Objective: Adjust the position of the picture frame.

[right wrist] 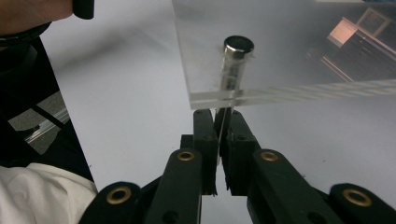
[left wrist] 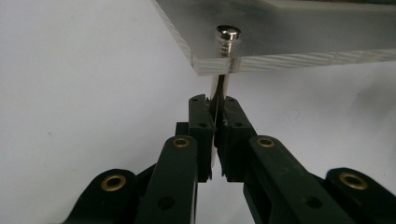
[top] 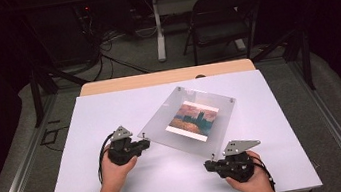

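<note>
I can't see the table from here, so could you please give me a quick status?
Left tongs shut on a corner post of the acrylic photo frame. Right tongs shut on another corner post. Nothing in the way.

Both forearms are bare. Each hand carries a black gripper, the left gripper (top: pixel 144 142) and the right gripper (top: pixel 209 163), each topped by a grey three-cornered plate with a black cable trailing back. Up close, the black jaw links carry brass-ringed pivots.
</note>
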The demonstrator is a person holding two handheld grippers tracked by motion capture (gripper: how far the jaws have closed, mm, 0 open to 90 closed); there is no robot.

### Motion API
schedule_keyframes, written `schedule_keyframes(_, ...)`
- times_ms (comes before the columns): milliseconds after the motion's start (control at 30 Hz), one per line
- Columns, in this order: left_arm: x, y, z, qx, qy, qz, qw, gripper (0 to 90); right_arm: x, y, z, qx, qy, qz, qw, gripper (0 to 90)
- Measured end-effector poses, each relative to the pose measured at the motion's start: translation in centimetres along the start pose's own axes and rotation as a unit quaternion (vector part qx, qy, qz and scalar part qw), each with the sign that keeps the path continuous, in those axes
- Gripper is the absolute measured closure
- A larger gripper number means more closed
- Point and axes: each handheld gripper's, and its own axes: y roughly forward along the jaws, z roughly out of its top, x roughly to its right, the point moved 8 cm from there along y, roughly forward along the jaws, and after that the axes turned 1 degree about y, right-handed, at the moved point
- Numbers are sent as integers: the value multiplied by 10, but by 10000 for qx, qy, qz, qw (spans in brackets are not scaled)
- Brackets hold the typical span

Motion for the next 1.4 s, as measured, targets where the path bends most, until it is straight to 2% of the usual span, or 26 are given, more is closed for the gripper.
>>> schedule_keyframes(333,10,-9,2,66,142,-23,9999,855,5,-4,0,9,90,-159,9998,855)
schedule_keyframes(500,21,-17,-1,72,225,-113,9997,855,22,-8,0,8,300,-361,9989,856)
schedule_keyframes(567,28,-19,-4,73,231,-164,9996,856,28,-8,0,9,308,-416,9987,856)
schedule_keyframes(833,39,-19,-8,42,226,-256,9994,856,49,-7,3,-35,444,-620,9971,856)
schedule_keyframes(1033,39,-19,-9,77,151,-266,9995,856,59,-3,9,-25,488,-688,9964,856)
schedule_keyframes(1400,27,-9,-3,110,132,-80,9998,855,80,14,20,-12,595,-867,9945,855)
